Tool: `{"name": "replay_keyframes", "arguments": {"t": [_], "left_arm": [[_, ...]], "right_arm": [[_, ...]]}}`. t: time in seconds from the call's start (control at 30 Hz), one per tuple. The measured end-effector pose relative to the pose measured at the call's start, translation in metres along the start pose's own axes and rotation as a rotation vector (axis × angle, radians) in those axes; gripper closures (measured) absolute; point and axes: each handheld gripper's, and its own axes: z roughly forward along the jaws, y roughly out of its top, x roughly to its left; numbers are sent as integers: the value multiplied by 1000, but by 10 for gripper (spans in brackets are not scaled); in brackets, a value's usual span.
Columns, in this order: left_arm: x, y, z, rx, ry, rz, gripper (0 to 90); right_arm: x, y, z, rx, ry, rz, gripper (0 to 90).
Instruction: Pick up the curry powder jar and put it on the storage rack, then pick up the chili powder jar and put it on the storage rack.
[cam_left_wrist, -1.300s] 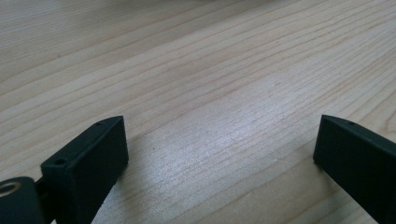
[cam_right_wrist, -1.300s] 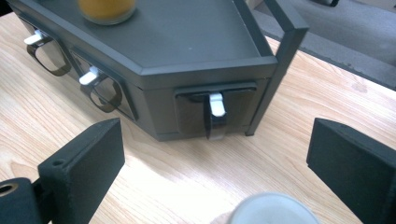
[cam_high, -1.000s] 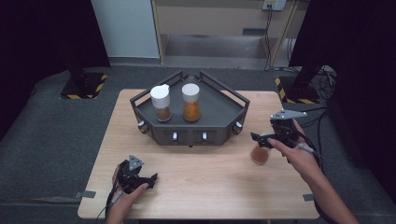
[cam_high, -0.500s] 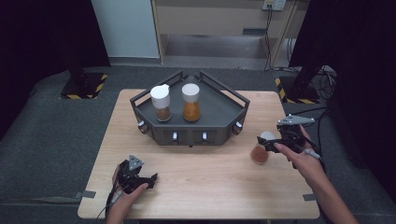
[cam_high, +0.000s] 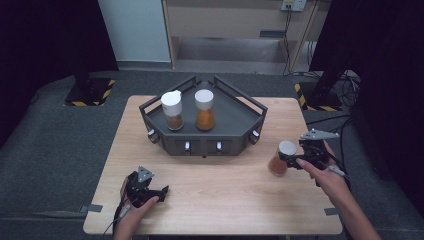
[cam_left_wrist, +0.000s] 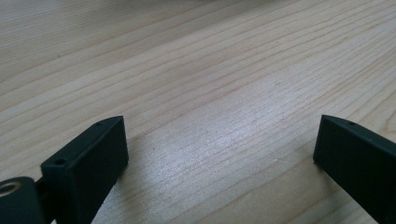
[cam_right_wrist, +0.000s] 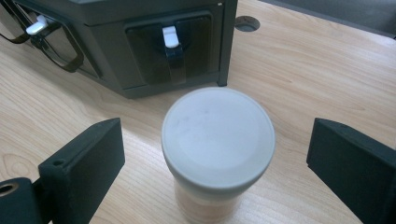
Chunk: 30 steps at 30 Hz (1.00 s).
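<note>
Pale wood grain runs across the table (cam_high: 215, 200), and at its near left corner the left gripper (cam_high: 161, 191) rests low on the boards in the person's left hand (cam_high: 131, 210), its grey three-cornered plate on top. In the left gripper view its two black jaws stand spread wide with nothing but bare wood between them. Farther back, at the middle of the table, sits a dark grey angular tray (cam_high: 235, 120) with a raised rail and small white tabs along its front face. Two jars stand upright side by side on it: a white-capped jar of dark brown spice (cam_high: 172, 110) on the left and a white-lidded jar of orange powder (cam_high: 204, 110) just to its right, close together but not clearly touching. Right of the tray, near the table's right edge, a third jar with a grey-white lid (cam_high: 280, 157) stands on the wood, well apart from the other two. The right gripper (cam_high: 292, 159), held in the right hand (cam_high: 325, 172), sits level with this jar's top. In the right gripper view (cam_right_wrist: 217, 154) the jaws stand spread on either side of the lid, with clear gaps on both sides and neither pad pressing it; the tray's front wall lies just behind.
</note>
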Motion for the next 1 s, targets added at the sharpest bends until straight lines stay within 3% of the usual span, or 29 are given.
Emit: {"name": "replay_keyframes", "arguments": {"t": [0.6,1.0], "left_arm": [[0,0,0,0,1,-1,17],[-1,0,0,0,3,-2,17]], "right_arm": [[-4,-20,9,21,6,28,44],[-6,-20,20,40,3,32,55]]}}
